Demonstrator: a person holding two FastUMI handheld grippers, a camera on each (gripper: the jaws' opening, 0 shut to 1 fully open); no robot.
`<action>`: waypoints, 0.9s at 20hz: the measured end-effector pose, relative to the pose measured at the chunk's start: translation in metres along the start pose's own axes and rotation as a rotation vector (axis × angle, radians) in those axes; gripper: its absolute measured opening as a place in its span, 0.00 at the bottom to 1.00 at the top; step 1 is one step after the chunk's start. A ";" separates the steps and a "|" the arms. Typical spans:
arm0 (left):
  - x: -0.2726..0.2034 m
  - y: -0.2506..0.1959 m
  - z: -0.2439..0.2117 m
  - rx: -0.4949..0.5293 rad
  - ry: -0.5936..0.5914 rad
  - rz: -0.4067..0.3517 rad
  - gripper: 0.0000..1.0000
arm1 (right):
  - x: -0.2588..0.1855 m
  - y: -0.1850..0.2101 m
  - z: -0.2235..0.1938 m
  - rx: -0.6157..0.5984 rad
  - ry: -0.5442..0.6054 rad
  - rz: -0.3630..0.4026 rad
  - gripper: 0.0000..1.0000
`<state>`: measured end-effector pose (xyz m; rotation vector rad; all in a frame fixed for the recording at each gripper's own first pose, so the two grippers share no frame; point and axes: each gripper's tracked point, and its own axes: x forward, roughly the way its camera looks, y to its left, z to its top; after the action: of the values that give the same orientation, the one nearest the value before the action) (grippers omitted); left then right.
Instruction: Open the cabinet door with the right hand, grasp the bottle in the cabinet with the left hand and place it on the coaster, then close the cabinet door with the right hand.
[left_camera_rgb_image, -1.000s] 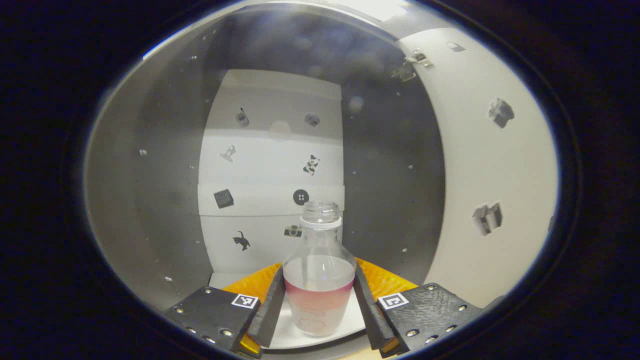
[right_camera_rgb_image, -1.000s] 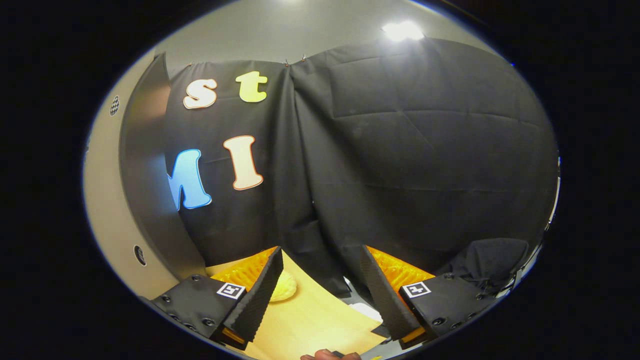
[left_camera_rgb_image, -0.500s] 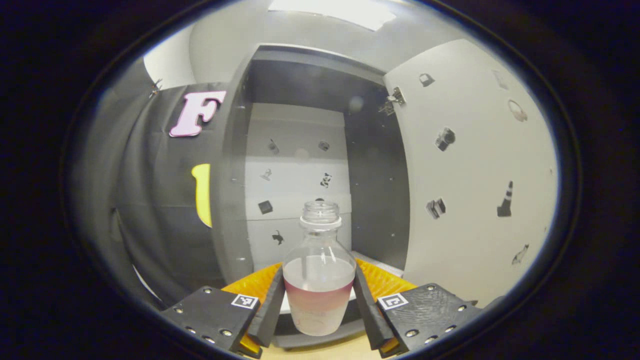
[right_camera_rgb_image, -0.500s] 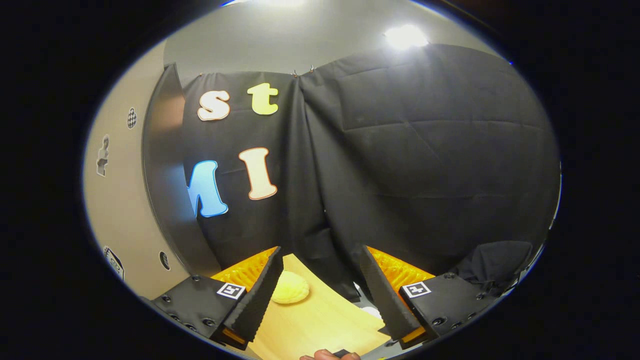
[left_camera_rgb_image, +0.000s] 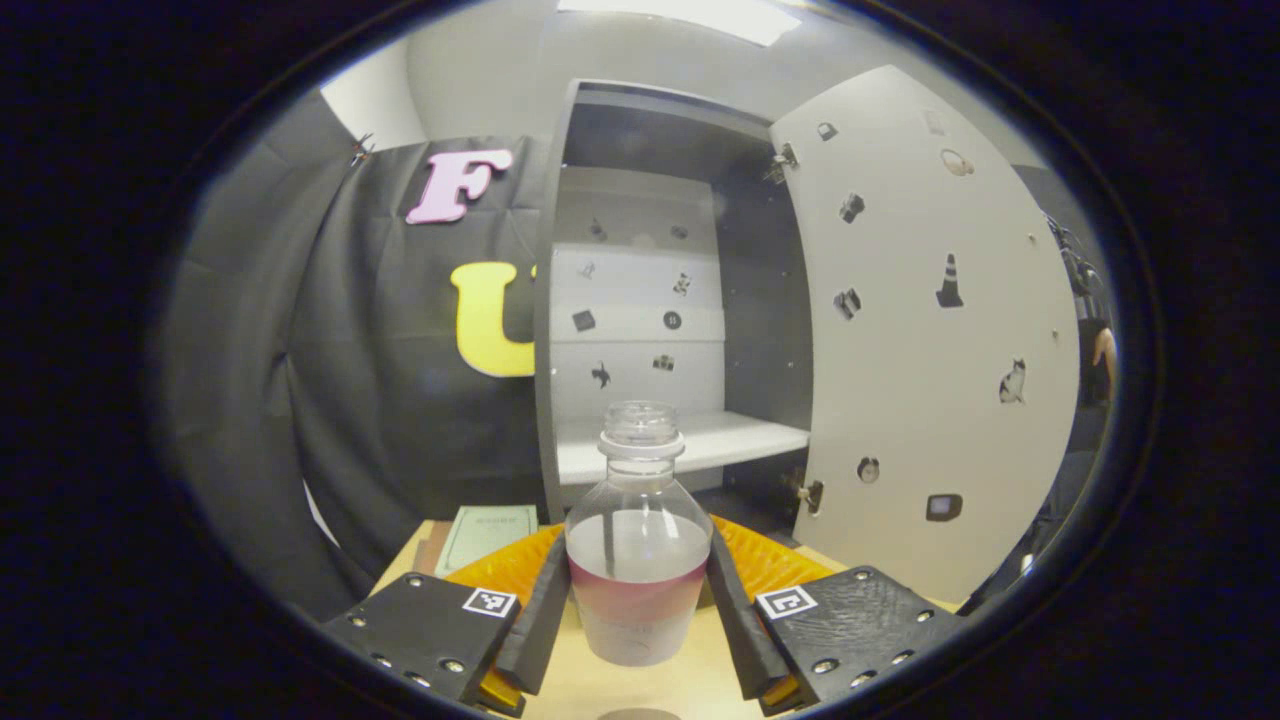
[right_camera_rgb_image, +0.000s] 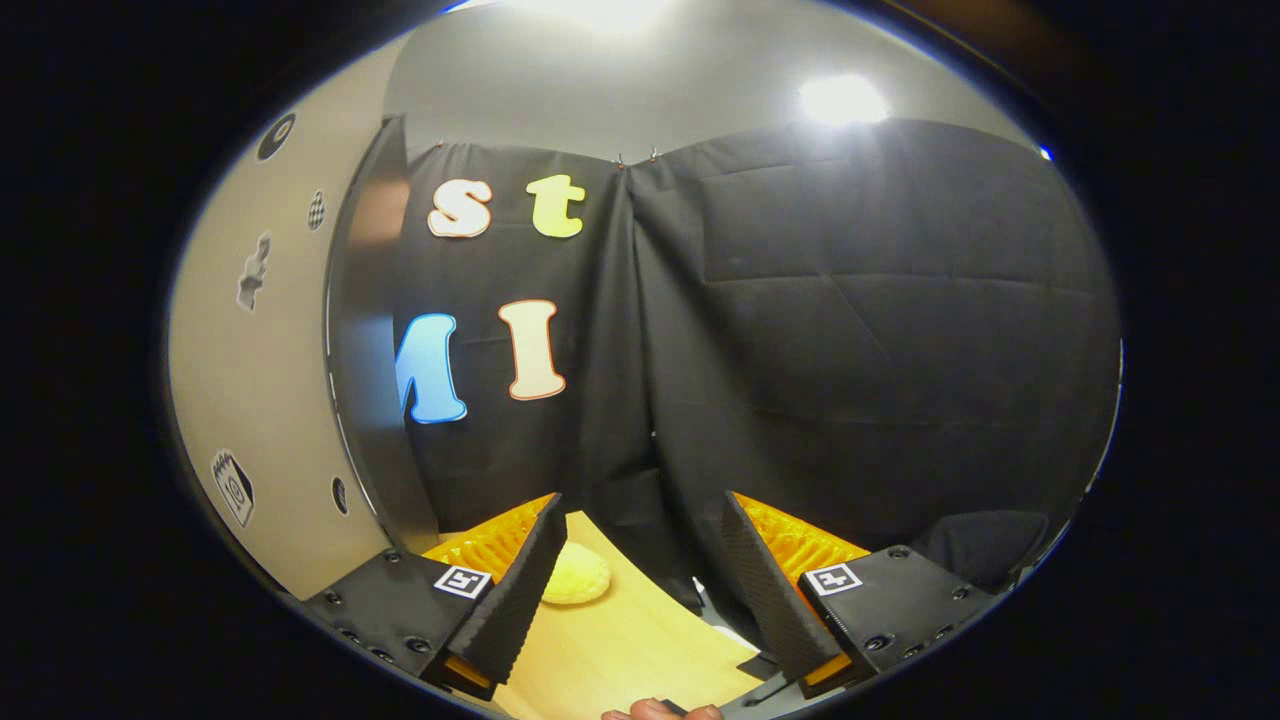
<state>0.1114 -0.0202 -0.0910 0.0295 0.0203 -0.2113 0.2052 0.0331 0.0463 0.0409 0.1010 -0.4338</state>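
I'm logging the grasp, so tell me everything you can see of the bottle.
The bottle is clear and looks like plastic, with a round body narrowing to a threaded neck with a white ring and no cap. It is partly filled with clear liquid, and a reddish band circles its lower body. It stands upright between the fingers of the left tongs, which press on both sides, in front of the open cabinet, above the table.

Clear glossy plastic bottle (left_camera_rgb_image: 638, 560), matt pale wooden tabletop (right_camera_rgb_image: 620, 640), matt cabinet door (left_camera_rgb_image: 925, 340).

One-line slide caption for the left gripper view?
Left tool shut on uncapped bottle above the table, open cabinet behind.
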 end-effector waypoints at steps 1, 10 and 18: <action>-0.008 0.006 -0.018 -0.023 0.010 0.019 0.70 | -0.002 0.005 -0.002 -0.012 -0.003 0.012 0.98; -0.029 0.005 -0.116 -0.043 0.055 0.058 0.70 | -0.005 0.025 0.016 0.030 -0.073 0.125 0.98; -0.039 -0.009 -0.176 -0.035 0.080 0.076 0.72 | 0.000 0.027 0.037 0.047 -0.087 0.146 0.98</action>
<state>0.0688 -0.0151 -0.2658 0.0043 0.1025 -0.1332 0.2201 0.0548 0.0832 0.0753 0.0016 -0.2916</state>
